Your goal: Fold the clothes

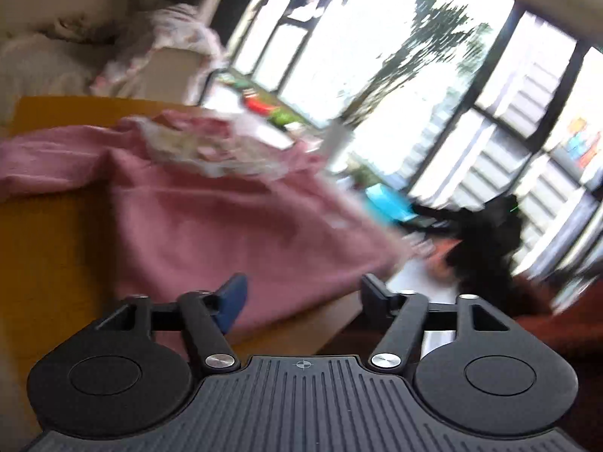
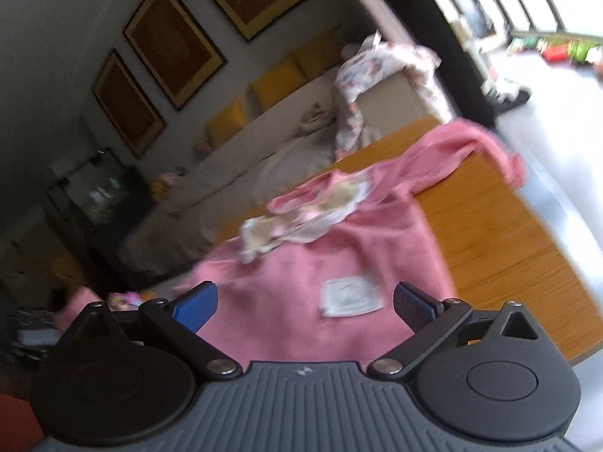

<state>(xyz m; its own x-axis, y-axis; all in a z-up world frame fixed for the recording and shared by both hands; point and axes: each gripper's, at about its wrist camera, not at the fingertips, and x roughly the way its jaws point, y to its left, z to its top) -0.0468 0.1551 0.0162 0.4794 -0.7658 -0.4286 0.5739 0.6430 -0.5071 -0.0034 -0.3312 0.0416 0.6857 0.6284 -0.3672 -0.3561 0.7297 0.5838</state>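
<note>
A pink garment [image 1: 211,226] with a lacy white collar [image 1: 196,147] lies spread on a wooden table [image 1: 45,248]. My left gripper [image 1: 301,293] hovers over its near hem, open, with nothing between the pads. In the right wrist view the same pink garment [image 2: 301,282] shows a white label [image 2: 348,295] and its collar [image 2: 301,218], one sleeve [image 2: 463,143] stretching toward the far table edge. My right gripper [image 2: 305,301] stands wide open above the garment, its fingers clear of the cloth. The other gripper [image 1: 486,237] appears dark and blurred at the right of the left wrist view.
A floral cloth [image 2: 377,75] hangs over a chair behind the table [image 2: 508,256]. A beige sofa [image 2: 233,173] with yellow cushions runs along the wall under framed pictures. Large windows [image 1: 377,56] and a bright floor [image 2: 546,86] lie beyond.
</note>
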